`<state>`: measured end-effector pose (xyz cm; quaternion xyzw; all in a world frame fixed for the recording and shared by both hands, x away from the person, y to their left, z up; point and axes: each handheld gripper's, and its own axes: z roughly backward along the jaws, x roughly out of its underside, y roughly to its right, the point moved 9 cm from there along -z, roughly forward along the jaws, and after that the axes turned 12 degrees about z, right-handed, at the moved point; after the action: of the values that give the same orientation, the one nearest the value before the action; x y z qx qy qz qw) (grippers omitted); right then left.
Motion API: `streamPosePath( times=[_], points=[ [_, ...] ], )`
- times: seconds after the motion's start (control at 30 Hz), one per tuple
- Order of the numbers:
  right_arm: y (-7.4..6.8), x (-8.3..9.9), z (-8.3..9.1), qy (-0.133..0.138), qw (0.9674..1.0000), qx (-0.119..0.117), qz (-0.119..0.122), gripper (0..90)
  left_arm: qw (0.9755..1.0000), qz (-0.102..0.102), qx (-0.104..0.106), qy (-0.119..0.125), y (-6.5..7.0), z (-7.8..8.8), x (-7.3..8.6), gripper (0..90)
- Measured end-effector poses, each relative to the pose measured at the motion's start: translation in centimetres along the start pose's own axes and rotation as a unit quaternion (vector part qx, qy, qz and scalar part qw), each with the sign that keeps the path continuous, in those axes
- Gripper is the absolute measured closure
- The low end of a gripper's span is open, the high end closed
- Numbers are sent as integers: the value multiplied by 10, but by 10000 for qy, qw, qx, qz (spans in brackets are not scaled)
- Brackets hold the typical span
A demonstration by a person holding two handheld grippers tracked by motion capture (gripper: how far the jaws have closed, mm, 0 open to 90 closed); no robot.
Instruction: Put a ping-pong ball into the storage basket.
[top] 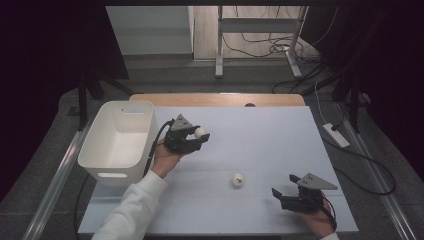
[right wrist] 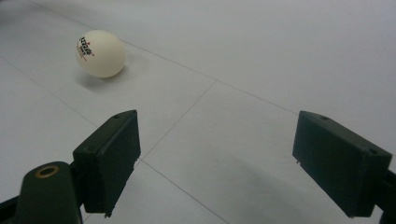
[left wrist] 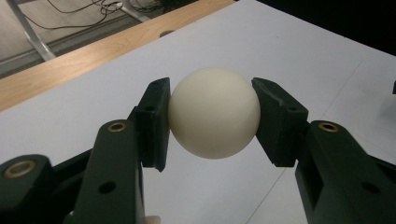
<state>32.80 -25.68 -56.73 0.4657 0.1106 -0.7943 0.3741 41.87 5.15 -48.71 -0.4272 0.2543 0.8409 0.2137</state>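
Left gripper (top: pixel 196 136) clamps a white ball (left wrist: pixel 214 112), probably bound for the bin (top: pixel 119 142); right gripper (top: pixel 284 192), jaws wide and empty, must reach the second ball (right wrist: pixel 100 53).

There's print on the loose white ball (right wrist: pixel 100 53) lying on the table, a small dark and red mark on its upper side in the right gripper view, but the letters are too small to read.
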Motion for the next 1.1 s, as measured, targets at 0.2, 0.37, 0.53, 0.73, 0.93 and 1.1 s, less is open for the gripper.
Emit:
streamPosePath(
  times=[0.2, 0.37, 0.53, 0.73, 0.93, 1.1],
  points=[
    [0, 0, 0, 1, 10000, 3, 3, 148, 10000, 24, -18, 60, -1, 5, -3, 501],
    [0, 0, 0, 1, 10000, 5, 0, 148, 9999, 39, -31, 98, -2, 10, -6, 502],
    [0, 0, 0, 7, 10000, 9, 3, 148, 9999, -4, -91, 144, -3, 17, -11, 501],
    [0, 0, 1, 3, 10000, 16, 10, 148, 9998, -14, -137, 139, -5, 24, -16, 501],
    [0, -1, 1, 20, 10000, 11, 9, 148, 9997, -18, -212, 156, -9, 31, -20, 501],
    [0, -1, 1, 28, 10000, 8, 12, 148, 9995, 0, -251, 194, -12, 39, -26, 501]
  ],
)
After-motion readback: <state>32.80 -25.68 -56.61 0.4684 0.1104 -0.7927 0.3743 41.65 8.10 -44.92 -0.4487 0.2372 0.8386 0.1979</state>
